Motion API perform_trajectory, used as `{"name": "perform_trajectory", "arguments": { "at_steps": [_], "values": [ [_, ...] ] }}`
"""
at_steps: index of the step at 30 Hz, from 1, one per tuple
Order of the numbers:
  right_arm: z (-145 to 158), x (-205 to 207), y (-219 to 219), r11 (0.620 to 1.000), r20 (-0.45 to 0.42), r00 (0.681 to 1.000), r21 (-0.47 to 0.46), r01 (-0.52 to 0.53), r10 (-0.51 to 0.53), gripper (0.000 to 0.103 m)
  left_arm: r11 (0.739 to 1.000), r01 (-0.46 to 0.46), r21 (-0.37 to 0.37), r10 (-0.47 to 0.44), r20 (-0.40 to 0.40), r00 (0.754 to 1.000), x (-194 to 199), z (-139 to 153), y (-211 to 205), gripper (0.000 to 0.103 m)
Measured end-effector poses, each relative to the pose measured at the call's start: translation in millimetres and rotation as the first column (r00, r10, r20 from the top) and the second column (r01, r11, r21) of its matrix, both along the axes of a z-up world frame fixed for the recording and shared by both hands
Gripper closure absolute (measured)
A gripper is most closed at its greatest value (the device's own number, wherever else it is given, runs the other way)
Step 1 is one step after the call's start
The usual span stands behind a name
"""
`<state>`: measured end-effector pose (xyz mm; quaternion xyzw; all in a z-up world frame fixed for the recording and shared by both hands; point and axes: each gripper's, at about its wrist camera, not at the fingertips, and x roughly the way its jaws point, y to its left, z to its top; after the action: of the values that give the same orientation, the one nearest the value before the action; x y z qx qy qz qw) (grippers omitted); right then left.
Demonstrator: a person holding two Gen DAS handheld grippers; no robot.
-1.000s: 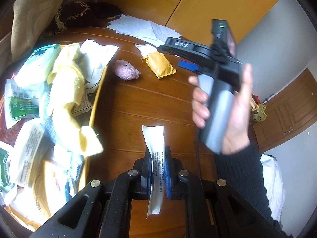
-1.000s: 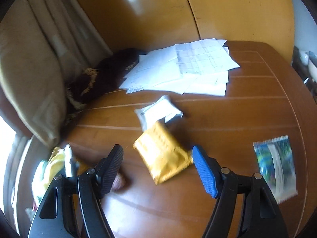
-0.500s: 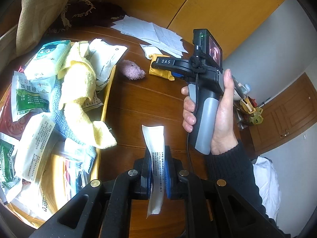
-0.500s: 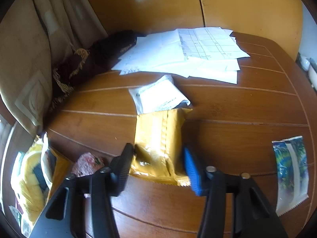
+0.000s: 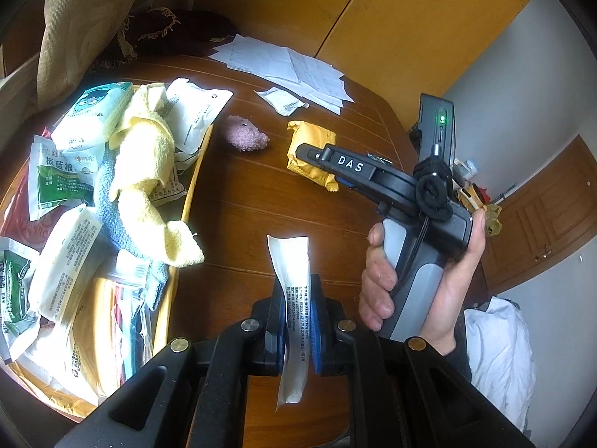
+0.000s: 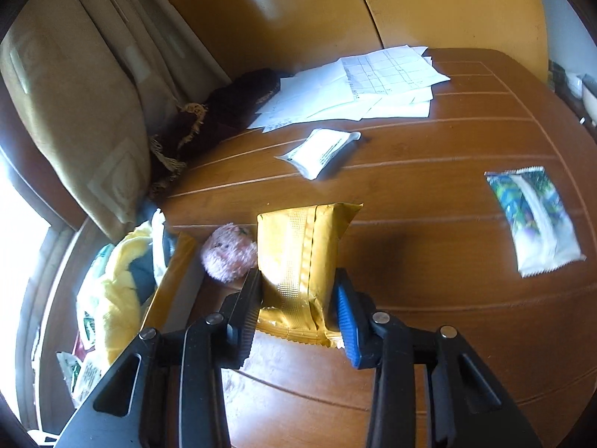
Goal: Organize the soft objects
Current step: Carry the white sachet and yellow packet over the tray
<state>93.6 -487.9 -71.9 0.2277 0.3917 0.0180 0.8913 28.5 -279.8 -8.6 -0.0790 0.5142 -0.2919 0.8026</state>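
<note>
- In the left wrist view, a thin white packet (image 5: 292,306) is pinched between the pads of the left gripper (image 5: 296,330). The packet stands upright and sticks out above and below the nearly shut jaws.
- To the left of this gripper, a yellow tray (image 5: 185,201) is seen on the brown desk (image 5: 261,201). It is piled with packets, a yellow cloth (image 5: 149,171) and a blue cloth (image 5: 112,216).
- Ahead of the gripper, a pink fuzzy thing (image 5: 245,138) lies on the desk just beside the tray.
- To the right and ahead, the right gripper (image 5: 304,151) is held by a hand (image 5: 410,280). Its tip is placed on a yellow packet (image 5: 313,156).
- Far ahead, white papers (image 5: 287,67) and a small white pouch (image 5: 281,100) are seen.
- In the right wrist view, the yellow packet (image 6: 302,261) is squeezed between the two pads of the right gripper (image 6: 298,306). The jaws have just been closing, and the packet is dented where the pads press.
- Just left of this gripper, the pink fuzzy thing (image 6: 228,254) is touched by the packet's side. Further left, the tray (image 6: 171,272) is seen.
- To the right, well apart, a blue and white packet (image 6: 533,220) lies flat on the desk (image 6: 429,261).
- Ahead, the small white pouch (image 6: 317,151) and the papers (image 6: 358,89) are seen.
</note>
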Motion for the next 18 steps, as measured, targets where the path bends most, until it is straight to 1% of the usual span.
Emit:
{"name": "perform_trajectory", "arguments": {
  "at_steps": [2, 4, 9, 13, 18],
  "values": [
    [-5, -3, 0, 1.0, 0.007, 1.0, 0.031, -0.002, 0.002, 0.066, 1.0, -0.007, 0.0, 0.007, 0.006, 1.0, -3, 1, 1, 0.094],
    [-6, -4, 1, 0.999, 0.005, 1.0, 0.043, -0.005, 0.005, 0.066, 1.0, -0.016, -0.002, 0.016, 0.01, 1.0, -3, 4, 3, 0.094],
    [5, -12, 12, 0.999, 0.073, 0.997, 0.017, -0.034, 0.033, 0.066, 0.999, -0.04, -0.017, 0.041, 0.032, 0.999, -5, 13, 11, 0.094],
    [10, -16, 14, 0.999, 0.103, 0.994, 0.016, -0.041, 0.039, 0.066, 0.996, -0.08, -0.039, 0.082, 0.052, 0.995, 0, 24, 29, 0.094],
    [11, -17, 14, 0.999, 0.116, 0.993, 0.024, -0.039, 0.036, 0.066, 0.988, -0.138, -0.069, 0.142, 0.064, 0.988, 8, 32, 59, 0.094]
  ]
}}
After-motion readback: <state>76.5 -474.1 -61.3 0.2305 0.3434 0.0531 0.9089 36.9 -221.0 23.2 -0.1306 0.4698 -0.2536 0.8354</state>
